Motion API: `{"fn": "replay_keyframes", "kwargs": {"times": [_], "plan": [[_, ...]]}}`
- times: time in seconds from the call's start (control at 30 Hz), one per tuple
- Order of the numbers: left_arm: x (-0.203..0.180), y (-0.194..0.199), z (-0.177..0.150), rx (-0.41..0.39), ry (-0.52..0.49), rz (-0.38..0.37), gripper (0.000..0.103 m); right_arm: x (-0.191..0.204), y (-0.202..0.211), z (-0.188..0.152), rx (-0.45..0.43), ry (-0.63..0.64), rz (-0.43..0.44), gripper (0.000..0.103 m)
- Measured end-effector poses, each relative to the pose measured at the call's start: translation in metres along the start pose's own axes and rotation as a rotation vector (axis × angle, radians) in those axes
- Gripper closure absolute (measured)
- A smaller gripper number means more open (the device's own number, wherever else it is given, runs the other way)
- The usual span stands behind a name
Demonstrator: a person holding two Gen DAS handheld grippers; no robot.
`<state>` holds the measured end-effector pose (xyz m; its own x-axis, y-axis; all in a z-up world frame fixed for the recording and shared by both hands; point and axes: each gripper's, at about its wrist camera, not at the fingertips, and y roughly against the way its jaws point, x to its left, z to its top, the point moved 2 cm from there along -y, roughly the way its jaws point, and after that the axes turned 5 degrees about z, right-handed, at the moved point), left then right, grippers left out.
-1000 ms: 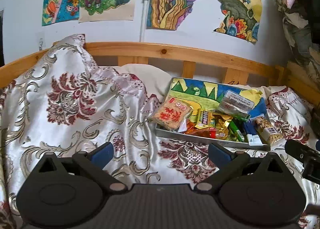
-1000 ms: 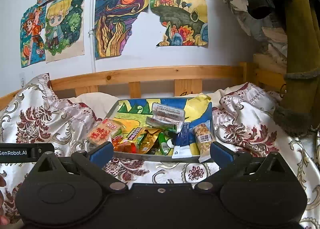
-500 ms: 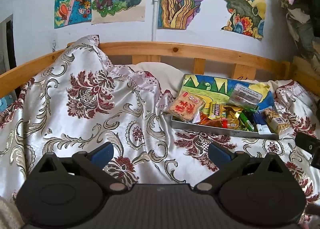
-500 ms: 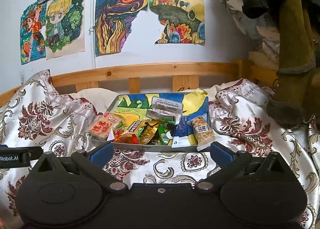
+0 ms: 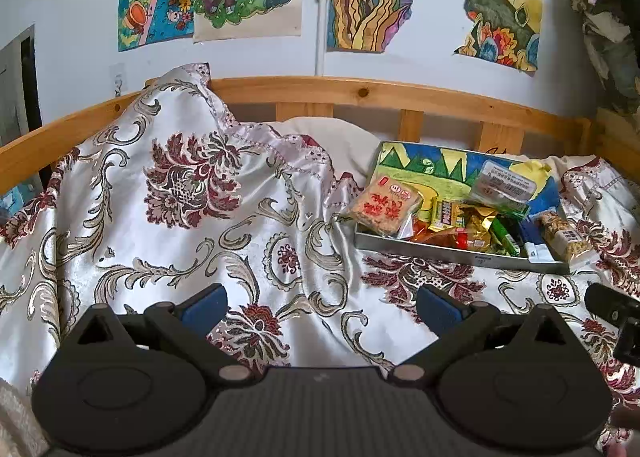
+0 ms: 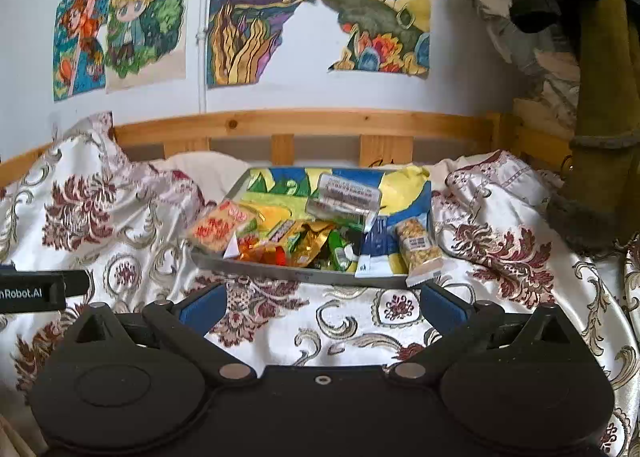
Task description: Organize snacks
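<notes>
Moved: I've pulled both grippers back from the shallow grey metal snack tray (image 5: 460, 255).
Left gripper (image 5: 320, 307): spread, empty.
Right gripper (image 6: 324, 305): spread, empty, near tray.

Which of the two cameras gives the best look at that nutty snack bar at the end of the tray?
The right wrist view: the snack bar sits near the middle of the picture, lying over the tray's front right corner, label facing up. The left wrist view shows it too, but off towards the right edge, smaller and more slanted.
</notes>
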<state>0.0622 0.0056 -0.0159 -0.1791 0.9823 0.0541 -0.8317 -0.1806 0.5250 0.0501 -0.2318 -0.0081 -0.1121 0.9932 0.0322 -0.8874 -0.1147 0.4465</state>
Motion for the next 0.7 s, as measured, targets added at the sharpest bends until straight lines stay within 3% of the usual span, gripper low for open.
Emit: {"fn": "replay_keyframes", "kwargs": {"times": [0.7], "plan": [[-0.004,-0.006,-0.005,0.031,-0.031,0.022,0.001,0.001,-0.012,-0.006,0.068,0.015,-0.009,0.001]]}}
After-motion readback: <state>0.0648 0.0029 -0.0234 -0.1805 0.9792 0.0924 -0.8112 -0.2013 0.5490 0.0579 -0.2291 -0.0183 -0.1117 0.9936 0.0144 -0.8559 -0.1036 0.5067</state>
